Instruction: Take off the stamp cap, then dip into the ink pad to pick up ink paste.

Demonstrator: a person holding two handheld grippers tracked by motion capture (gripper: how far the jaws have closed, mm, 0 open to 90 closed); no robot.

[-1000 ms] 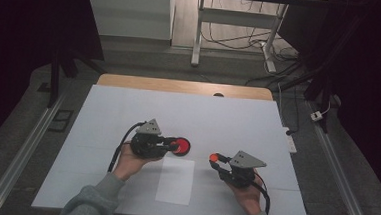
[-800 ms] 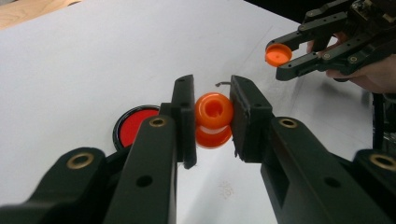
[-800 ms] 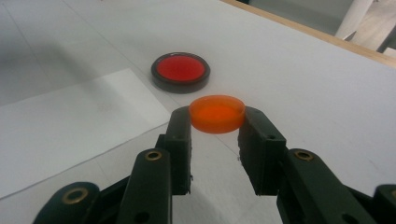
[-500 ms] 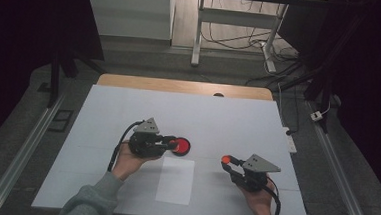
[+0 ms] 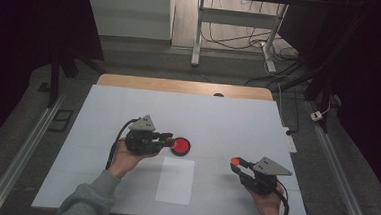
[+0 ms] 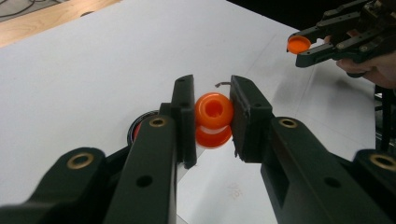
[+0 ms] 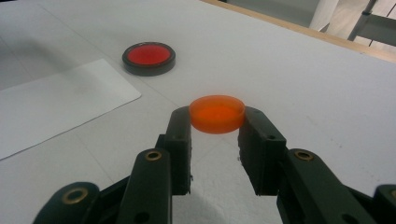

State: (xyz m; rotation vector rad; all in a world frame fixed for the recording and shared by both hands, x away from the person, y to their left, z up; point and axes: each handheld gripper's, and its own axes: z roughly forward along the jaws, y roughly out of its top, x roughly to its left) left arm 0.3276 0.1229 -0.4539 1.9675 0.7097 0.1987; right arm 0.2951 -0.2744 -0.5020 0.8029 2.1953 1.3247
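orange cap (image 7: pixel 216 113) and spool (image 6: pixel 213 119) sit clamped in tongs over white table (image 5: pixel 238 120).

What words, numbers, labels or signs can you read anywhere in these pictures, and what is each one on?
None can be read.
Faint grey marks on the white sheet of paper, just ahead of the left hand-held gripper: too small and blurred to read.
The orange cap and the red disc: no lettering visible.

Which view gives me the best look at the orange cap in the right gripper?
The right gripper view: the orange cap sits close up, clamped between the jaws of the right gripper. The left gripper view shows it small and far off; the high view only an orange dot.
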